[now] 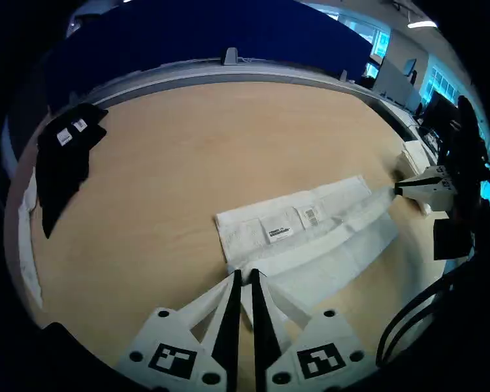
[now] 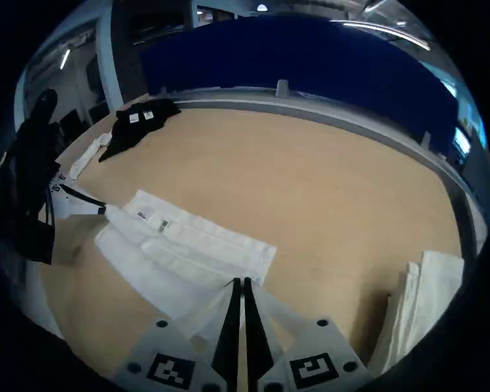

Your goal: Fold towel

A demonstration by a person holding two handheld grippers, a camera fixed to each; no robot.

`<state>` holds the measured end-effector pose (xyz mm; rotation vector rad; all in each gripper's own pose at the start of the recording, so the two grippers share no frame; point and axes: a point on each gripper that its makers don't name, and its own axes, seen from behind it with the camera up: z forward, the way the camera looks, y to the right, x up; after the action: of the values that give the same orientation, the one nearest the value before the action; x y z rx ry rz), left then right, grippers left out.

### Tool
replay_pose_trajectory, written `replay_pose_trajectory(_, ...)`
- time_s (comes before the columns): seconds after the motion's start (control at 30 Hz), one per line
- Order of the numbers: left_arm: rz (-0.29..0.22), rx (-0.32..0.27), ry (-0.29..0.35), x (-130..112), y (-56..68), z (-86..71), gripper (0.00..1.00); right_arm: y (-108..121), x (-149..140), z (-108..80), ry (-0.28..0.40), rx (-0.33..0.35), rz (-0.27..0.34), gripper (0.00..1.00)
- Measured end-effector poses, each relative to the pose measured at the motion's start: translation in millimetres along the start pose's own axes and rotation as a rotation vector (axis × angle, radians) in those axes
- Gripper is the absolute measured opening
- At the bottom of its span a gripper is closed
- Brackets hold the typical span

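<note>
**Two grippers, one raised towel edge, mid-fold**

The white towel (image 1: pixel 291 225) lies in the lower middle of the left gripper view. It rests on the wooden table (image 1: pixel 179 144), part-folded into a long strip with its labels facing up. Its near long edge is raised off the table and stretched between the two grippers.

The left gripper (image 1: pixel 245 274), at bottom centre of its own view, has its fingers closed almost together on one corner of that edge. The right gripper (image 2: pixel 241 282), at bottom centre of the right gripper view, is pinched just as tightly on the other corner.

The step in hand looks to be carrying this edge over the strip to the far side. To do it well:
- Keep both corners level and the edge taut so the middle does not sag.
- Move the two hands together.
- Lay the edge flush along the far edge, and lower it fully before letting go.

A stack of folded cloths (image 2: pixel 428 300) sits at the lower right of the right gripper view. It is near the towel's end but apart from it, and seems the likeliest thing to be brushed. A black cloth (image 1: pixel 68 147) lies at the upper left of the left gripper view, well apart, with a white cloth (image 1: pixel 26 235) just beside it. A blue partition (image 1: pixel 212 32) stands behind the table's far rim.
</note>
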<state>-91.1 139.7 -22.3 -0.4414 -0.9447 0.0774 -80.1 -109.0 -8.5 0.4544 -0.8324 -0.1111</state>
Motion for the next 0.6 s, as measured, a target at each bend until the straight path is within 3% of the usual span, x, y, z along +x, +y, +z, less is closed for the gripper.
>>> replay_pose_trajectory(0.43,-0.027,0.042,0.01,8.0,-13.5,15.2,0.21,9.5,-0.5,13.3,-0.01,-0.048,-0.015,0.09)
replay_pose_trajectory(0.6,-0.03,0.048,0.014,10.3,-15.9,15.9,0.26,12.6,3.0,15.4,-0.004,-0.058,-0.001,0.17)
